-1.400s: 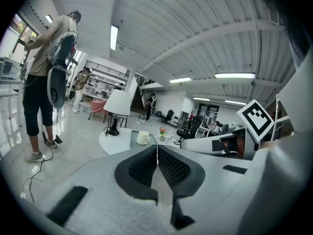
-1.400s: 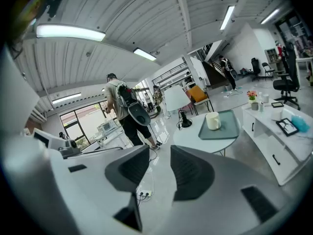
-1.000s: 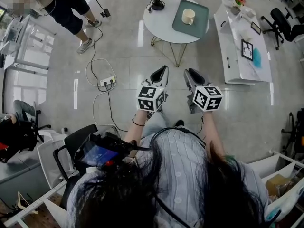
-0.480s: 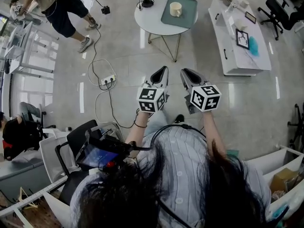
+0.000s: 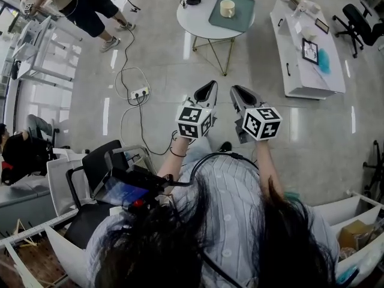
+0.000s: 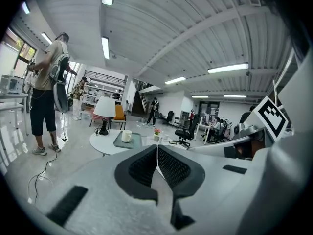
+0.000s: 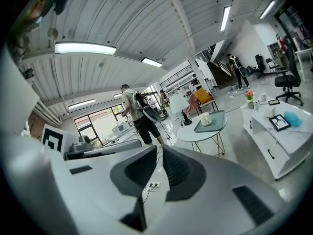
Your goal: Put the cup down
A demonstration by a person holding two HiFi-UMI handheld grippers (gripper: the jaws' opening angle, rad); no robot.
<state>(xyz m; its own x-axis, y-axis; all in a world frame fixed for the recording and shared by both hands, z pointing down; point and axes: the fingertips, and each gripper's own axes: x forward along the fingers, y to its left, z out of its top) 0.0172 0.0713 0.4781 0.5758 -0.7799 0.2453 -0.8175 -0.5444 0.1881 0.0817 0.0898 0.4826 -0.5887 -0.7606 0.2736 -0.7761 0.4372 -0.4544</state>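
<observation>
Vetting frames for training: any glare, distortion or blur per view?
Head view: fisheye bending, white light streaks glaring off the glossy grey floor; cream cup on the green tray is sharp. Left gripper view: dark circular vignette, grey left tongs fill the bottom. Right gripper view: same vignette, bright window.

Bystander (image 5: 90,8) w/ upper body off top edge

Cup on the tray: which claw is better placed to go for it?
Marginally left: the cup sits closer to straight ahead of the left claw. The right claw is likewise shut, empty and far away.
</observation>
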